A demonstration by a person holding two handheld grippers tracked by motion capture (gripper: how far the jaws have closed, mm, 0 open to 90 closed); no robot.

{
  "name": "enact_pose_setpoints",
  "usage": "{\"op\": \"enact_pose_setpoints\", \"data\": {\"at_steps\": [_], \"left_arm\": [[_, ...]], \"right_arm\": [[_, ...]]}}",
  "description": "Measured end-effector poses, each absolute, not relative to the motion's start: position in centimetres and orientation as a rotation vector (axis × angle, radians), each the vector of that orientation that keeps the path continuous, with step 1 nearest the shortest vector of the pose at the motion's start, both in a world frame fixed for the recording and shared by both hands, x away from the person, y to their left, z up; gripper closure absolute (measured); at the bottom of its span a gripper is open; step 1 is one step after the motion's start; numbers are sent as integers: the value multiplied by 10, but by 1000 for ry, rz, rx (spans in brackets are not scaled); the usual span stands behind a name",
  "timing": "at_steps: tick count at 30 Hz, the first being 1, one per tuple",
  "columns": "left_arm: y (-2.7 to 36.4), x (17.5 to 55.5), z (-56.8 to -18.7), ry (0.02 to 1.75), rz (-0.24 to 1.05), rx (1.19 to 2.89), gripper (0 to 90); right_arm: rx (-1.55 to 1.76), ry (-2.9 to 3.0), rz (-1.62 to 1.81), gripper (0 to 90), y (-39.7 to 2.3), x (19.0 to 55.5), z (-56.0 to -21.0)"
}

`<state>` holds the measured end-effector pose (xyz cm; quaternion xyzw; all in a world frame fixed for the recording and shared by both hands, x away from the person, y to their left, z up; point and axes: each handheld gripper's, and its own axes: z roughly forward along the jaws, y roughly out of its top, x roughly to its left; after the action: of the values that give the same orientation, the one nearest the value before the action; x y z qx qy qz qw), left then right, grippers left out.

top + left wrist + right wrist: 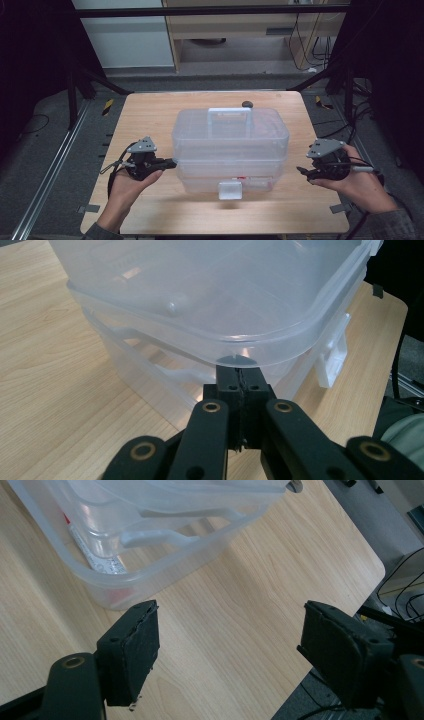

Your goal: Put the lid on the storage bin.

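Pale wooden table (150, 120) is set inside a dark frame, and at its middle a large clear plastic storage box (230, 150) is seen, built in stacked tiers with a flat carry handle (229, 114) on the lid and a white latch (230, 190) on the near side. At the box's left side the left gripper (170, 162) is held with its jaws pressed together, their tips touching the underside of the upper tier's rim. Near the table's right edge the right gripper (303, 172) is held apart from the box, its jaws spread wide with nothing between them.

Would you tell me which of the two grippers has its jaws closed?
The left gripper: its jaws meet under the plastic box's rim. The right gripper gapes wide.
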<state>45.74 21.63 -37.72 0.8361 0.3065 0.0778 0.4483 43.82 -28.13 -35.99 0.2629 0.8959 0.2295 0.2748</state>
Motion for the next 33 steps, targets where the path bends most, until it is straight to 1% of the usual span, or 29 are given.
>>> {"op": "enact_pose_setpoints", "data": {"at_steps": [4, 7, 9, 13, 17, 20, 26, 27, 28, 31, 33], "left_arm": [[220, 460, -377, 760, 206, 2083, 894], [231, 468, -380, 805, 328, 2143, 895], [243, 480, -384, 861, 345, 2141, 896], [261, 502, -392, 946, 420, 2146, 897], [272, 527, -410, 1028, 475, 2149, 896], [278, 542, -426, 1078, 470, 2143, 897], [282, 559, -454, 1136, 516, 2165, 894], [283, 561, -458, 1151, 519, 2159, 887], [285, 564, -463, 1172, 515, 2143, 856], [289, 569, -475, 1214, 513, 2107, 840], [290, 571, -482, 1236, 518, 2088, 774]], "right_arm": [[734, 2400, 601, 226, -282, 442, -364], [757, 2386, 573, 212, -281, 448, -369], [787, 2362, 555, 214, -282, 456, -374], [876, 2318, 545, 231, -287, 477, -386], [972, 2256, 545, 248, -293, 504, -404], [1054, 2207, 581, 255, -297, 521, -418], [1179, 2146, 669, 254, -299, 548, -449], [1203, 2143, 682, 253, -300, 551, -455], [1222, 2134, 688, 252, -300, 554, -461], [1284, 2106, 738, 244, -301, 561, -475], [1329, 2098, 778, 233, -302, 564, -482]]}}
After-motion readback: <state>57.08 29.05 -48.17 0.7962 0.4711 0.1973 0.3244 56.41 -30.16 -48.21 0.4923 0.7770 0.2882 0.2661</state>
